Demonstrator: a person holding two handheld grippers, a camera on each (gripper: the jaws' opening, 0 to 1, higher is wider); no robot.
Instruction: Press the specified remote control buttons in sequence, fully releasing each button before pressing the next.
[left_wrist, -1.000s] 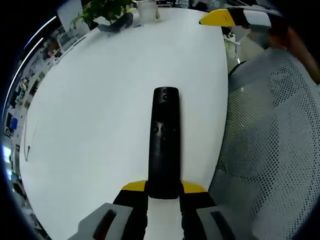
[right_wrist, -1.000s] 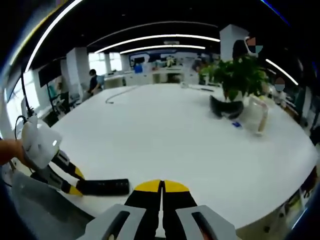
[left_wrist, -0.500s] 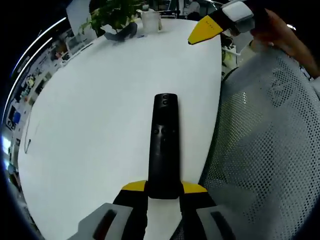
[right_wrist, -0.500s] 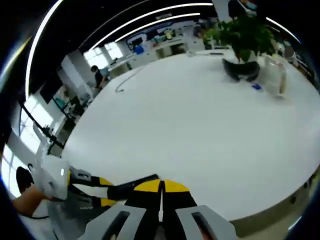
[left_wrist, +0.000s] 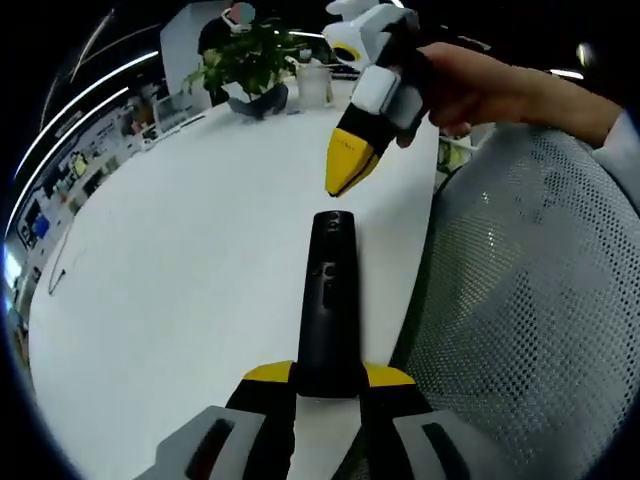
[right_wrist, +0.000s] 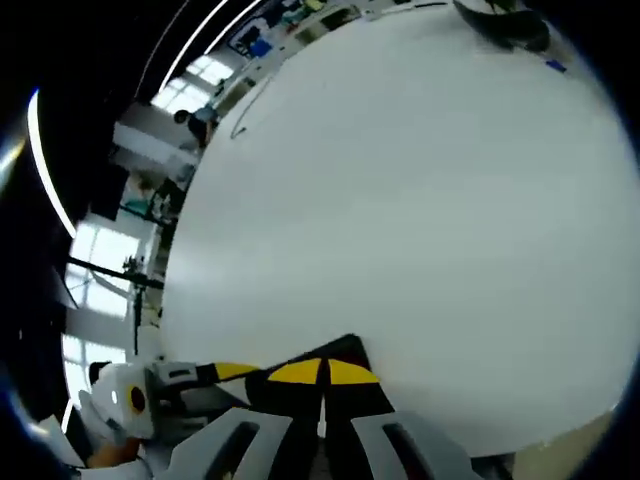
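Observation:
A black remote control lies lengthwise on the white table, and my left gripper is shut on its near end. My right gripper, held by a person's hand, comes in from the upper right. Its yellow tips are shut and point down just above the remote's far end. In the right gripper view, the right gripper is shut and hangs over the remote's dark end. The left gripper comes in from the lower left.
A grey mesh chair stands close along the table's right edge. A potted plant, a dark object and a white jug stand at the far end. The wide table top stretches beyond the remote.
The right gripper has swung in from the far upper right and come down close over the remote's far end, its view tipping toward the table. The left gripper still holds the remote.

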